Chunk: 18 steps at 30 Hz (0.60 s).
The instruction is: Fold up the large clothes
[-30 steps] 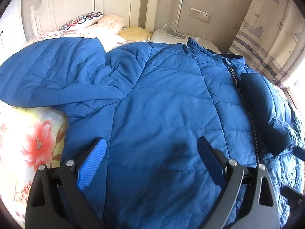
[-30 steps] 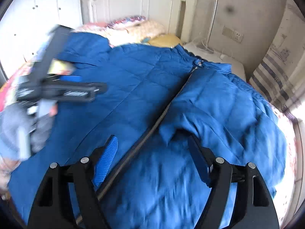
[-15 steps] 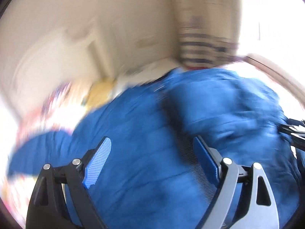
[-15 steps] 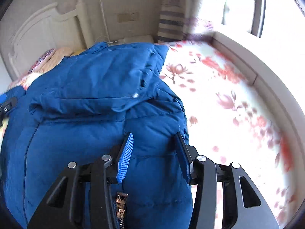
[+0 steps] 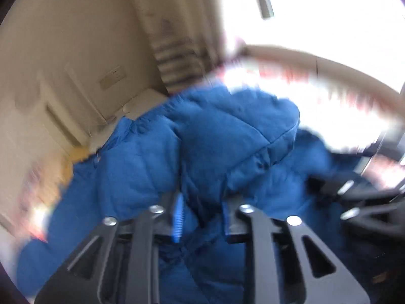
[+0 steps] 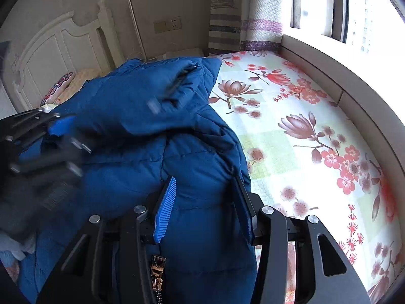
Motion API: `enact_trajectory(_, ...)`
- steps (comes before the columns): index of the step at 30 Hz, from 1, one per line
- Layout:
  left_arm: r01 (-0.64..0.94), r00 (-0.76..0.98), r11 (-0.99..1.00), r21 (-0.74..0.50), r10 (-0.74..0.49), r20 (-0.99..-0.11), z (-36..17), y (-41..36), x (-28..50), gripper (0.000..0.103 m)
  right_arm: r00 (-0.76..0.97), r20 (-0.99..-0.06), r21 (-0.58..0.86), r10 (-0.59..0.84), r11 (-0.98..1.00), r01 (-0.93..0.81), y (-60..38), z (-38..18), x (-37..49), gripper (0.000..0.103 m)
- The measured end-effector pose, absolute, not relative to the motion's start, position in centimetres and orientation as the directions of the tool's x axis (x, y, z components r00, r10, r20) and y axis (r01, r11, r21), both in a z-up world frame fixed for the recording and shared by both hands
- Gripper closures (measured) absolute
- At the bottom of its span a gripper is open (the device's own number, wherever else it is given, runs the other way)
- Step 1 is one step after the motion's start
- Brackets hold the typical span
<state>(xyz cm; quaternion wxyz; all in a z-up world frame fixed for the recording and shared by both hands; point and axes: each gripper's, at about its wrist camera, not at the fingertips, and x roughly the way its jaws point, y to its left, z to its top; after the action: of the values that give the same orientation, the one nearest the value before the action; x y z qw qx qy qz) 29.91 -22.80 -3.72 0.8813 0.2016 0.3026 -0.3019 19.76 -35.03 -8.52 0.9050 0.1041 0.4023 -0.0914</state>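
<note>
A large blue quilted jacket [image 6: 141,116] lies bunched on a bed; its right side is folded over towards the middle. It also fills the blurred left wrist view [image 5: 152,167]. My right gripper [image 6: 206,202] is shut on a thick fold of the jacket at its hem, beside the zipper pull [image 6: 157,268]. My left gripper [image 5: 202,212] is narrowed around a fold of the jacket; it also shows blurred at the left of the right wrist view [image 6: 58,136]. The right gripper shows blurred at the right of the left wrist view [image 5: 354,202].
The floral bedsheet [image 6: 303,131] lies bare to the right of the jacket, bounded by a beige window ledge [image 6: 329,68]. A white headboard [image 6: 63,48], pillows [image 6: 63,86], a striped curtain [image 6: 227,30] and a wall socket [image 6: 167,24] are at the back.
Both grippers have closed from wide open onto folds of the jacket. Both views have swung right towards the window. The jacket's right side has been folded over.
</note>
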Motion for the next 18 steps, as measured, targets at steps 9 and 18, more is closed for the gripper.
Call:
enact_trajectory(9,0.064,0.575,0.528,-0.847,-0.713,-0.401,-6.3,2.9,37.4,0.081,0.658,-0.748,0.107,-0.087,0.962,0.249,-35.1,-8.6,19.9,0.057)
enact_trajectory(18,-0.067,0.597,0.607,-0.792,-0.612,-0.519,-9.0,8.6,35.8,0.043,0.657,-0.748,0.1,-0.092,0.964,0.248,-34.9,-8.6,20.0,0.056)
